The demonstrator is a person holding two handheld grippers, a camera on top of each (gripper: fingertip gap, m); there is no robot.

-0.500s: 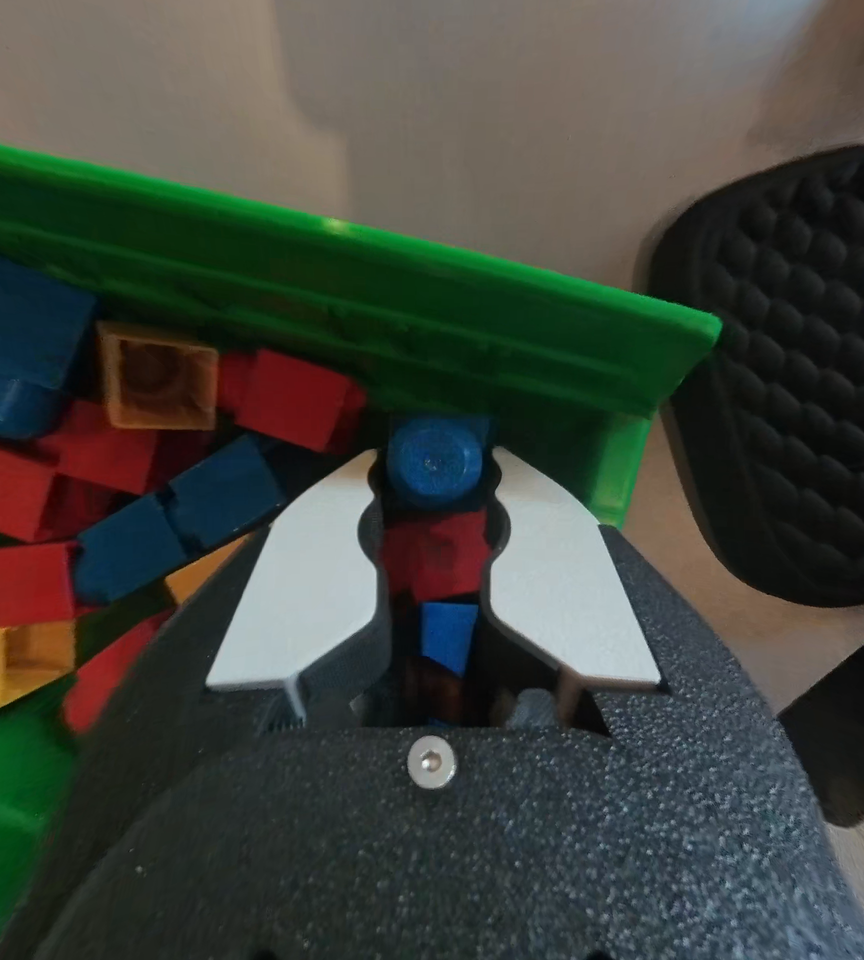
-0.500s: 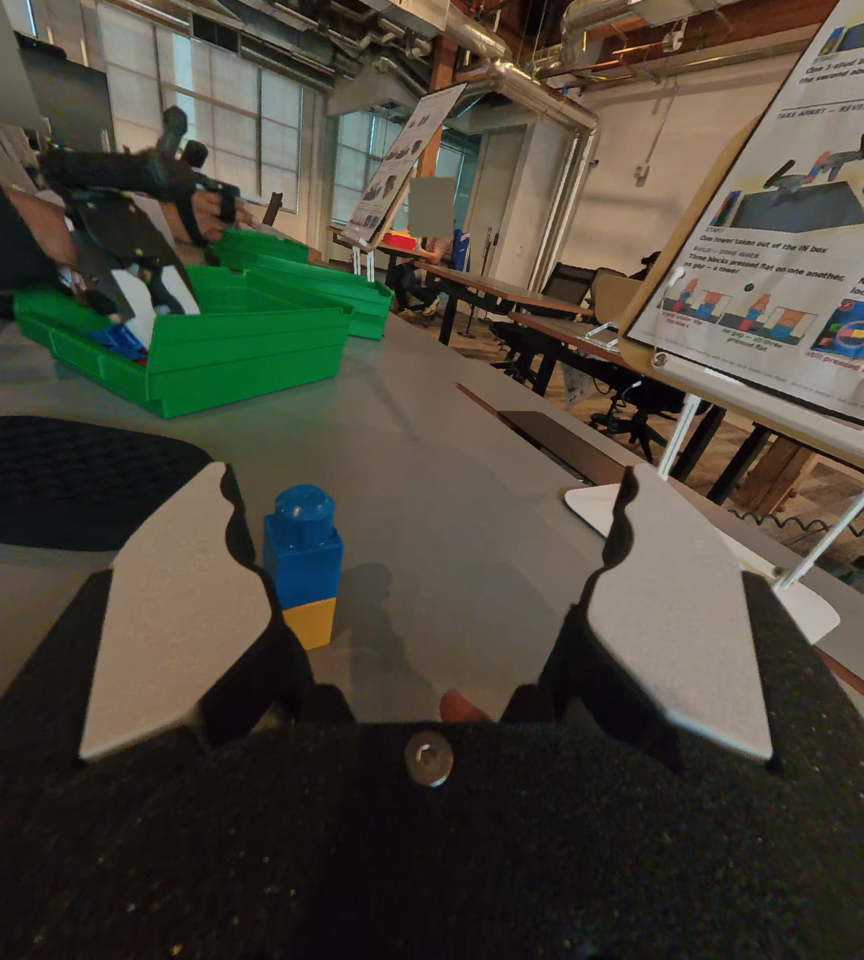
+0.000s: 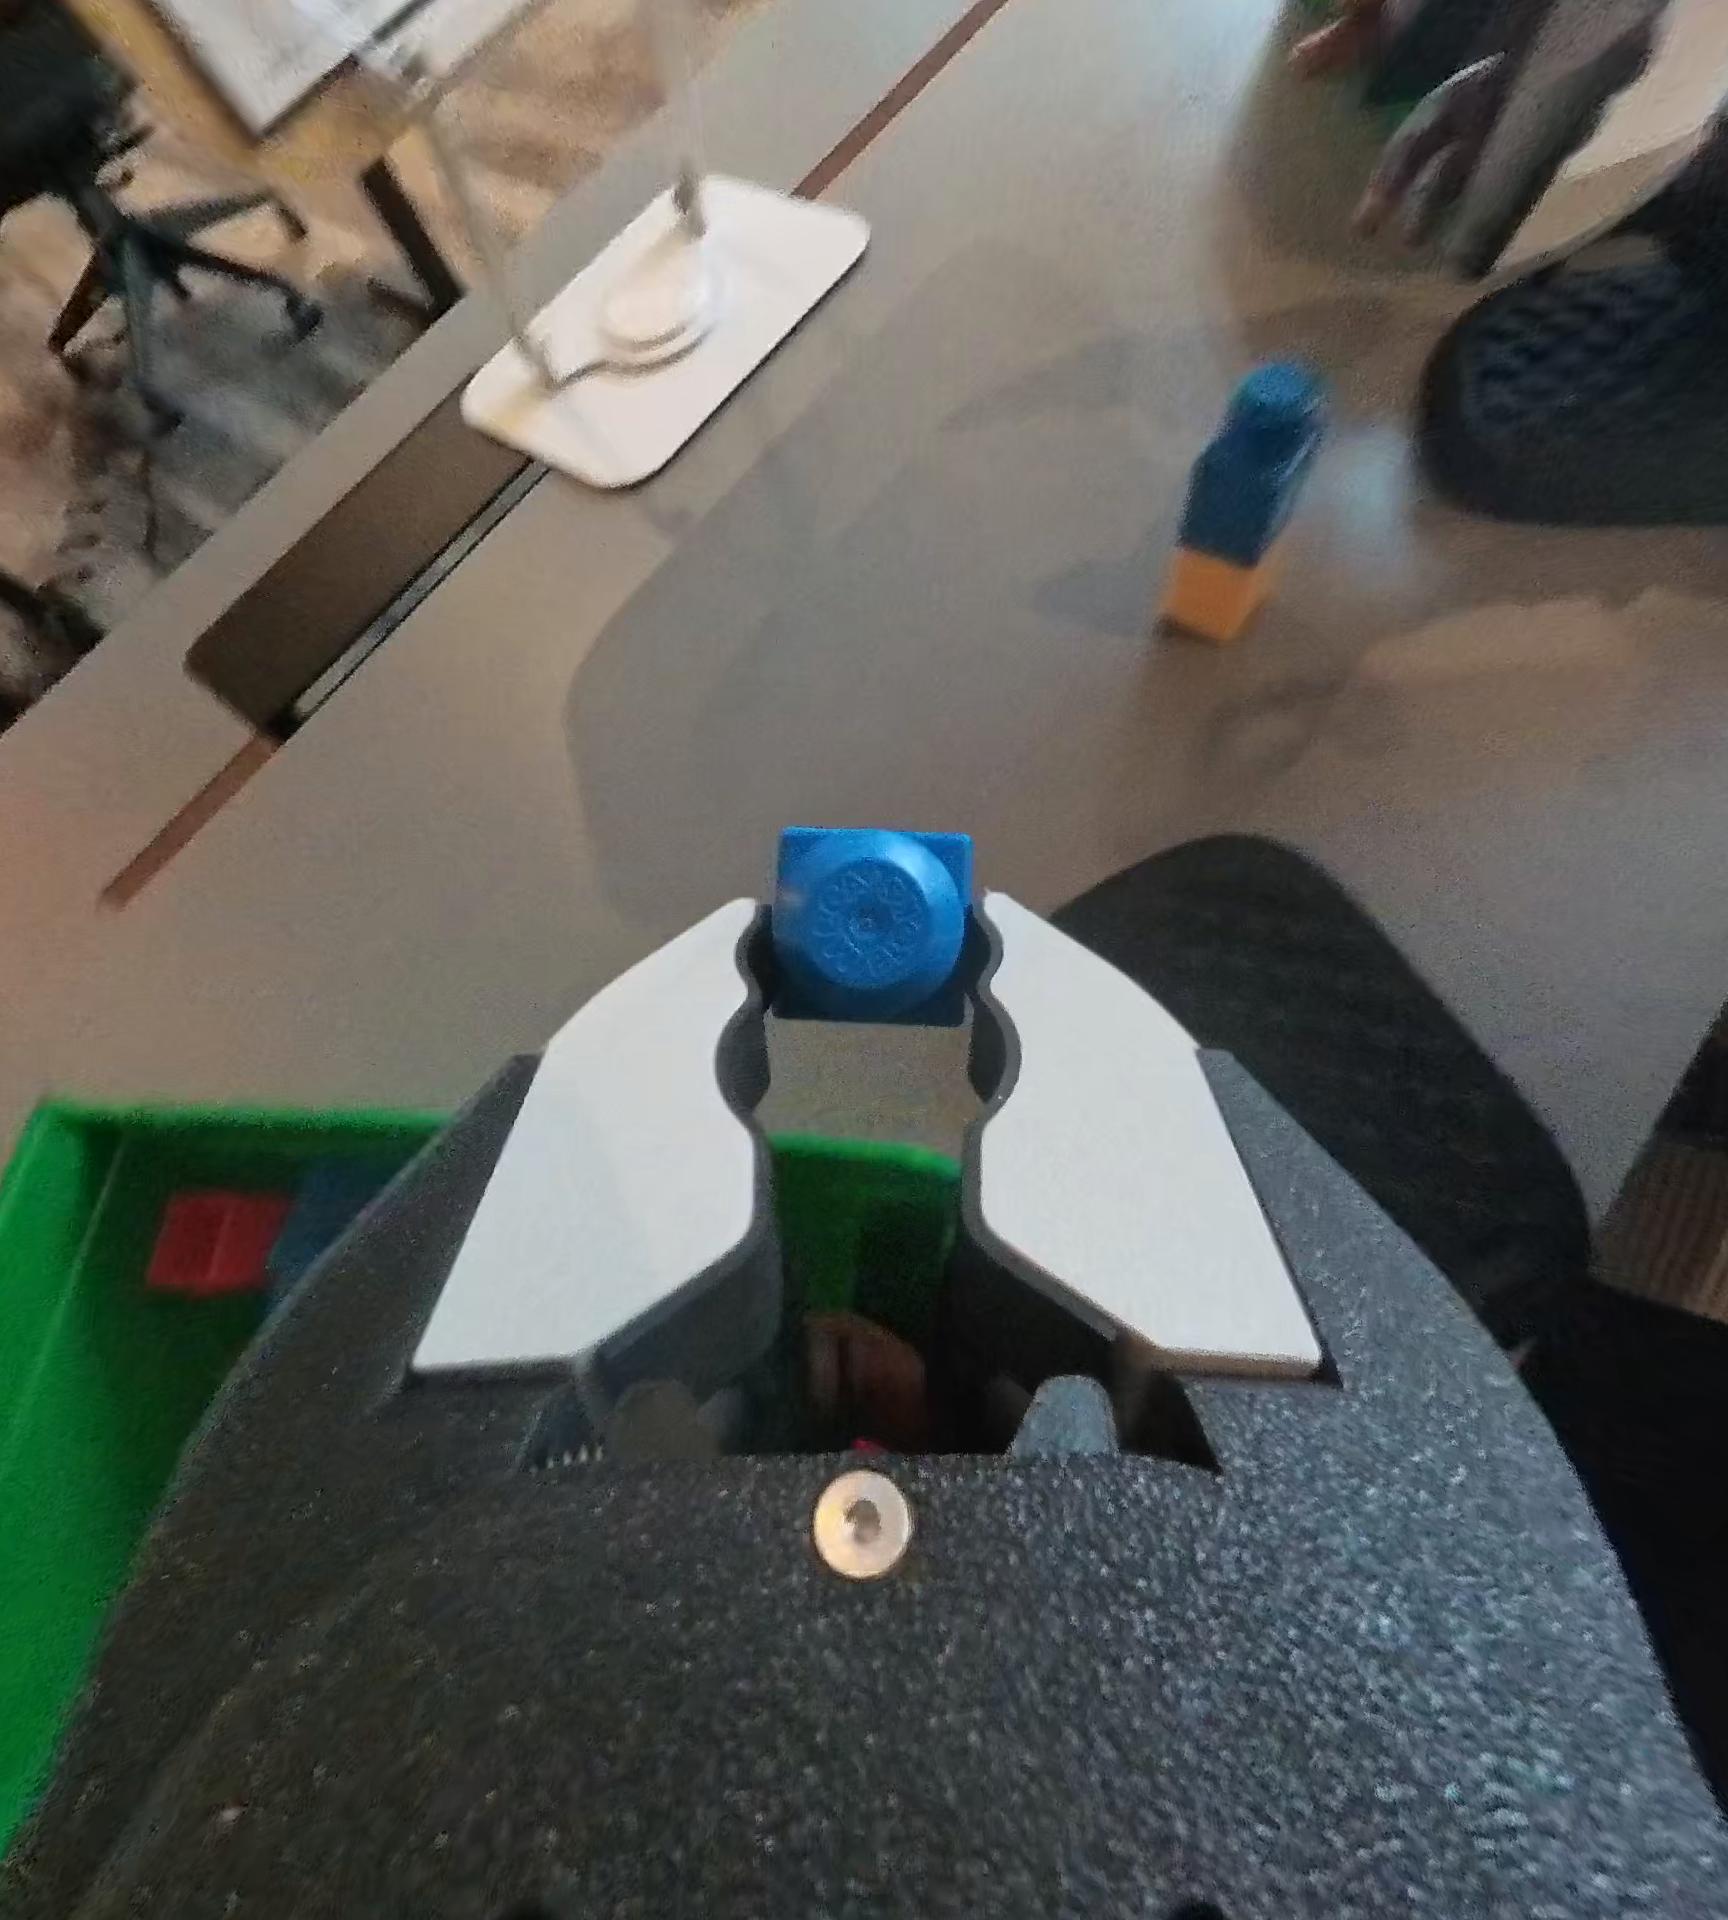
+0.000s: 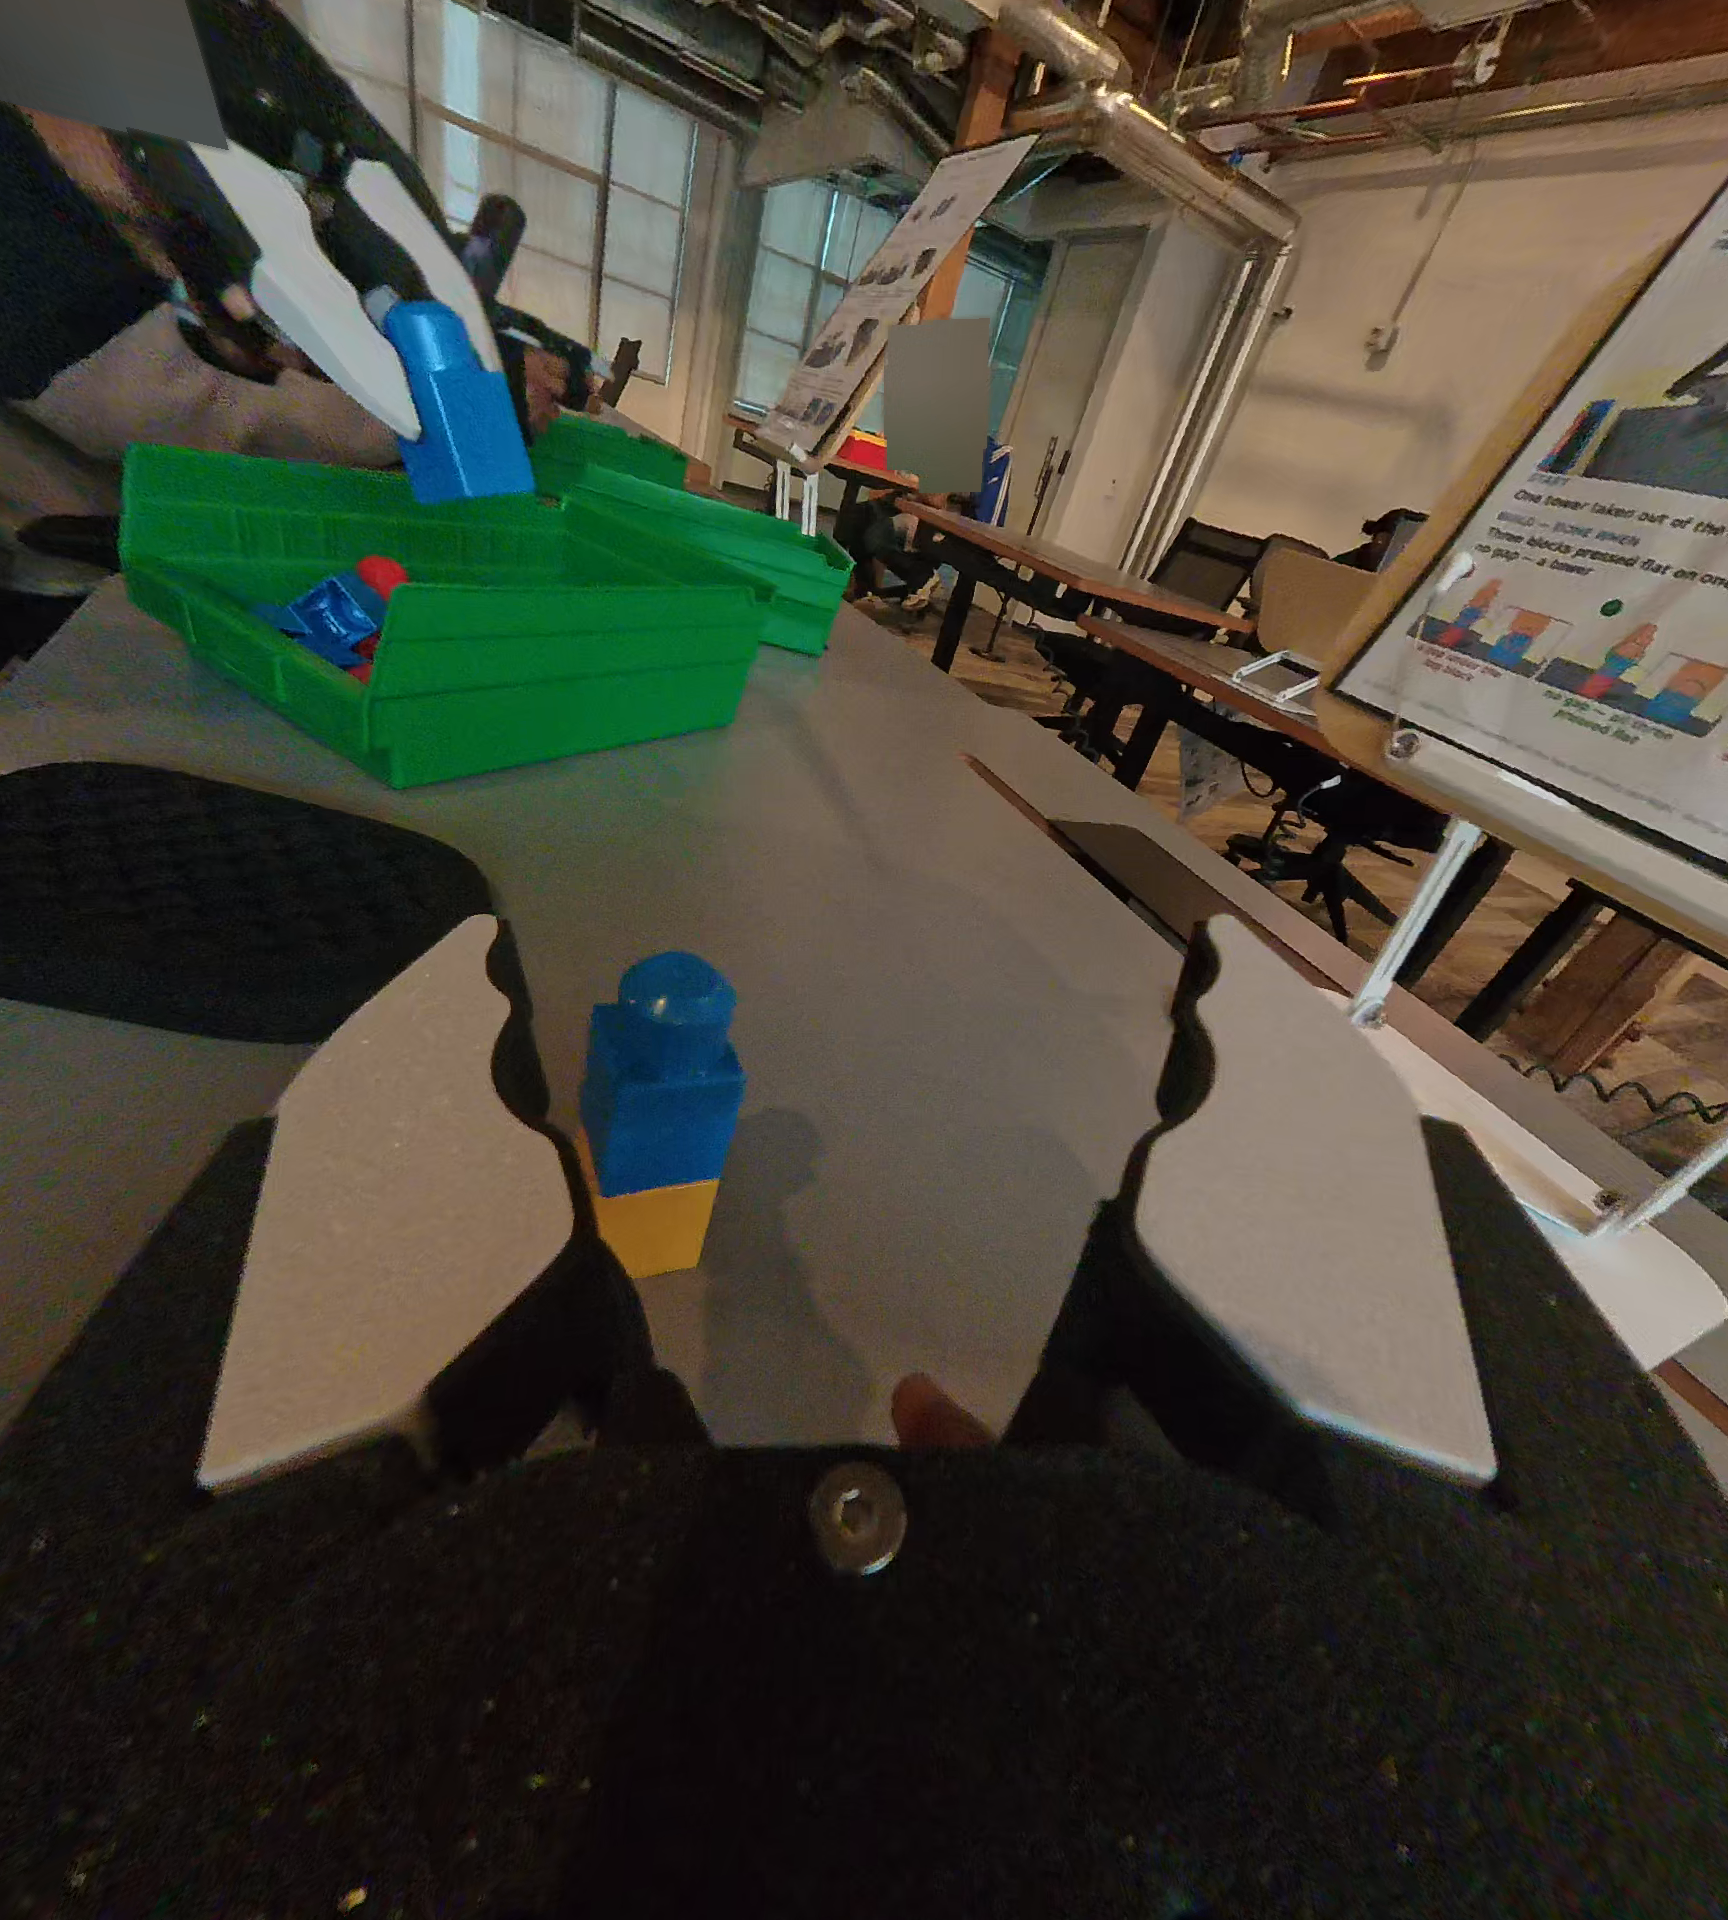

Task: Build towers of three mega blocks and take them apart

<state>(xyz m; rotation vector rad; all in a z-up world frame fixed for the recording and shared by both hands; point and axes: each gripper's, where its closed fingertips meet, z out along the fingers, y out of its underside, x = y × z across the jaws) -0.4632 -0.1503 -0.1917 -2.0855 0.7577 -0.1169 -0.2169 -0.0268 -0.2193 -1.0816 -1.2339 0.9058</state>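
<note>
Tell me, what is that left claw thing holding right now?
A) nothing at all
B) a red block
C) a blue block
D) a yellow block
C: the left gripper is shut on a blue block, lifted clear above the green bin, while the right gripper stands open by the two-block tower on the table.

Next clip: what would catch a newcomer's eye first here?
The bright blue plastic block clamped in the left gripper, lifted above the green plastic bin of loose blocks. Next, the short two-block stack, blue on yellow, standing on the grey table between the fingers of the open right gripper.
</note>
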